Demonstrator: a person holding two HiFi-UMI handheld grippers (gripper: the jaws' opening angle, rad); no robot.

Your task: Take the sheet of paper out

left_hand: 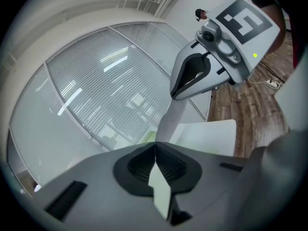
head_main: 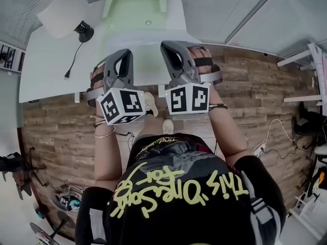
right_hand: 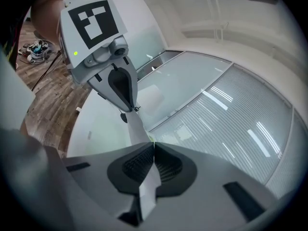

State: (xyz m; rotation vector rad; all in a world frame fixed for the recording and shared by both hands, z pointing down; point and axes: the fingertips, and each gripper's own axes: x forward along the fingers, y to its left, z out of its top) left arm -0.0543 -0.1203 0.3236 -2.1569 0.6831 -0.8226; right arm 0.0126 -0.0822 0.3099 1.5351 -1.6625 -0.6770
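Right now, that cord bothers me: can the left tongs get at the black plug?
Probably not yet: the left tongs are shut on the sheet of paper, as are the right tongs; nothing else visibly blocks the plug.

White table (head_main: 46, 70) with a lamp (head_main: 83, 33)

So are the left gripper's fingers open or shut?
Shut: the left gripper has its fingers clamped on the sheet of paper.

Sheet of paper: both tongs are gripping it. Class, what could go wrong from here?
1. The left tongs and right tongs each pinch the sheet of paper at a small spot. Pulling them apart could tear it.
2. The sheet stretches unsupported between them, so bringing the tongs closer might buckle or crease it.
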